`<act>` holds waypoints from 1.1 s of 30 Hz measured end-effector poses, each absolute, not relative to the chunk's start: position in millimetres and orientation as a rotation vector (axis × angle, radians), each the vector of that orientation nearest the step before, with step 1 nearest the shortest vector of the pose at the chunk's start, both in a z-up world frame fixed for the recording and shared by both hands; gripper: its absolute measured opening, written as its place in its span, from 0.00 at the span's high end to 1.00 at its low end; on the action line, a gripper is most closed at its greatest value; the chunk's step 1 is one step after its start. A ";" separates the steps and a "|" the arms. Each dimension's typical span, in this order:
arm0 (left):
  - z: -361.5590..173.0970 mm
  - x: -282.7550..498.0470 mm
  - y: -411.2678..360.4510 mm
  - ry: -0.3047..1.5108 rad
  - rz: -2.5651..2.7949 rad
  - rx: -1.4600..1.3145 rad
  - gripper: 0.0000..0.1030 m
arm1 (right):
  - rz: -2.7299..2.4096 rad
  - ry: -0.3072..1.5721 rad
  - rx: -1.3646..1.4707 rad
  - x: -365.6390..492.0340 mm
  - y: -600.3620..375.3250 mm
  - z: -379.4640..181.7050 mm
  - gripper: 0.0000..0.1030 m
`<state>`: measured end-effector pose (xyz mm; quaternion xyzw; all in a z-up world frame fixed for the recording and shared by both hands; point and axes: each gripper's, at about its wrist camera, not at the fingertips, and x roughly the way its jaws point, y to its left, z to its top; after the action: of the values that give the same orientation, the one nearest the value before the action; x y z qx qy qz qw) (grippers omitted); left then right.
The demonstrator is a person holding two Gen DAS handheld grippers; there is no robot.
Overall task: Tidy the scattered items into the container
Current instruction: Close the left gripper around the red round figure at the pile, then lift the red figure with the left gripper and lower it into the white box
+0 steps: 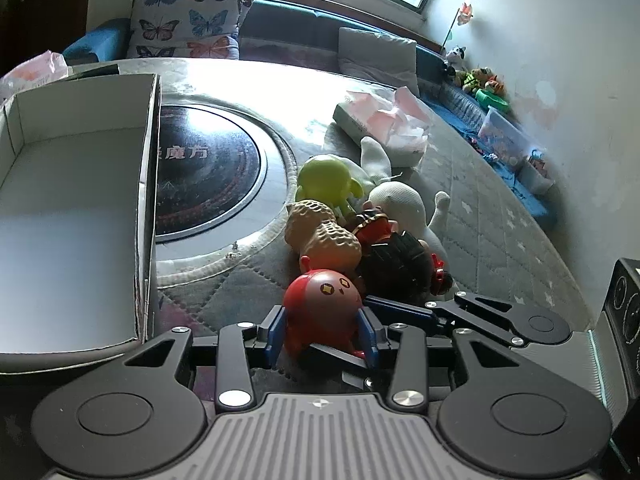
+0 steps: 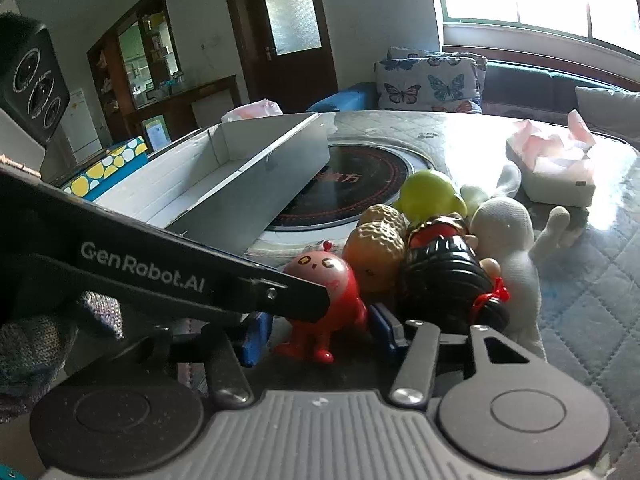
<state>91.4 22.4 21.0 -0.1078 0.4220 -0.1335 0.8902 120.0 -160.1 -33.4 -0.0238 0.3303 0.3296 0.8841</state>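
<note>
A red round-headed toy figure (image 1: 322,312) stands on the quilted table between the blue pads of my left gripper (image 1: 324,338), which is shut on it. In the right wrist view the same red toy (image 2: 324,300) sits between the pads of my right gripper (image 2: 320,336), which is open around it; the left gripper's arm crosses in front. Behind the red toy lie a tan peanut toy (image 1: 324,236), a green figure (image 1: 322,180), a black-haired doll (image 1: 396,264) and a white plush (image 1: 400,200). The open grey cardboard box (image 1: 152,184) stands to the left and is empty.
A round dark induction plate (image 1: 208,176) is set in the table centre. A tissue box with pink tissues (image 1: 384,120) lies far right. A sofa with butterfly cushions (image 1: 184,24) is behind the table. The table edge curves off on the right.
</note>
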 end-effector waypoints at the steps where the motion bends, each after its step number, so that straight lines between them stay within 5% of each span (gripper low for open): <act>1: 20.6 91.3 22.7 0.871 -0.279 -0.224 0.59 | 0.685 0.687 -0.052 120.0 -159.9 -33.1 0.50; 33: 25.5 92.7 28.9 0.848 -0.289 -0.246 0.57 | 0.710 0.648 -0.135 118.3 -147.4 -34.1 0.46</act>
<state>92.7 28.9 25.5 -0.1185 0.4091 -0.1394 0.8940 118.3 -147.4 -34.1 -0.0650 0.3114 0.3411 0.8845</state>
